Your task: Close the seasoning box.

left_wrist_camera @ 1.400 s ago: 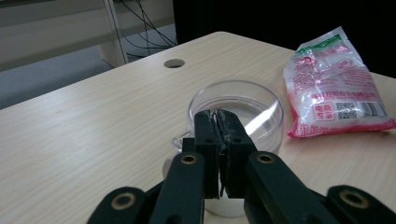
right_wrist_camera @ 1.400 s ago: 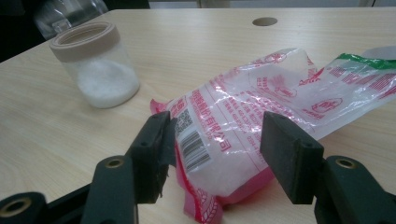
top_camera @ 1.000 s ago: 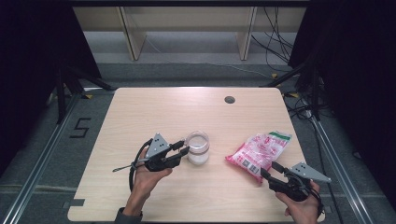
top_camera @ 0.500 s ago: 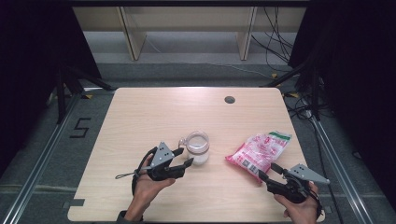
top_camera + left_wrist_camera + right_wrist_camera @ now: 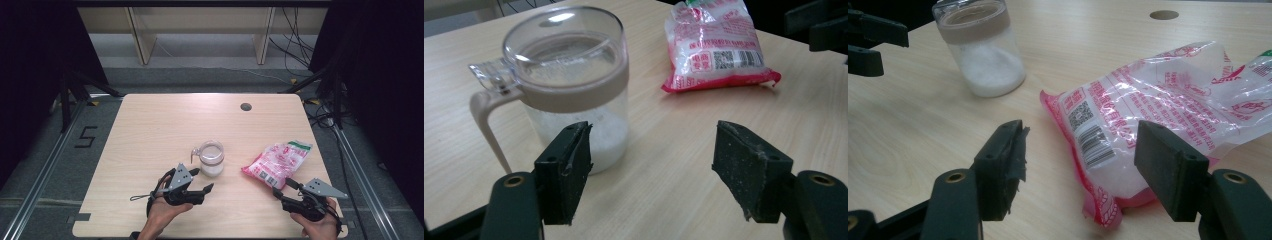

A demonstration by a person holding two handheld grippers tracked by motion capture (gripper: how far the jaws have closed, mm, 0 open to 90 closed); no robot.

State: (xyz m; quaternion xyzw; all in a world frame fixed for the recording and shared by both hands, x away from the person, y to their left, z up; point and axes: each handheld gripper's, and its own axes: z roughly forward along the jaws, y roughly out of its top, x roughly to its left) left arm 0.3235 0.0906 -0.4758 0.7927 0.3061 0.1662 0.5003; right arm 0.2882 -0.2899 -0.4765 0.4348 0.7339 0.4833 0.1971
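High view: left gripper has drawn back from the clear plastic jar with beige collar and handle, jaws just opened, nothing between them; jar released, standing mid-table.

Left gripper view: jaws wide, jar just ahead, untouched.

Right gripper view: right gripper wide open, hovering over the near end of the pink-and-clear sugar bag; likely the next pickup.

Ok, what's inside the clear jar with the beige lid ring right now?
The jar holds a white granular layer filling roughly its lower part; above that it looks empty. The left gripper's jaw covers part of the base, and what the granules are cannot be told.
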